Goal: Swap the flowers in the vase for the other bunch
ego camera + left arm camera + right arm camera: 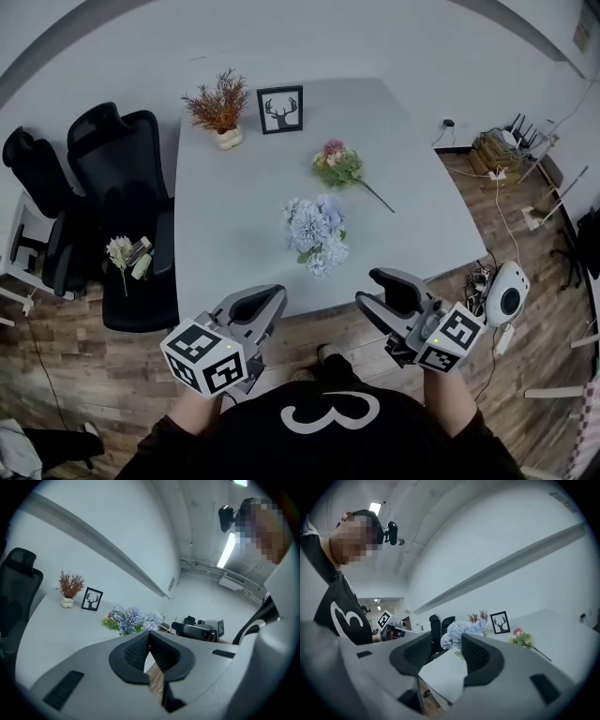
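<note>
On the white table (234,187), near the front edge: blue bunch (316,234), blooms up, seen from above. Whether it stands in a vase cannot be told.
- Pink bunch (339,164) lies flat on the table behind the blue bunch and a little to its right, apart from it, with its stem pointing toward the right edge.
- Back of the table: dried plant (217,105) in a small white pot, with a deer picture (280,109) just beside it on the right.
- Black chair (127,187) stands at the table's left side, with a white flower (120,253) lying on its seat.
- Left gripper (275,300) is held off the table's near edge, over the wood floor. Its jaws meet at the tips and nothing is between them (150,637).
- Right gripper (368,292) is also just off the near edge, to the right of the blue bunch. Its jaws stand apart and empty, and only the table corner shows through the gap (443,651).
- Neither gripper touches a bunch.
</note>
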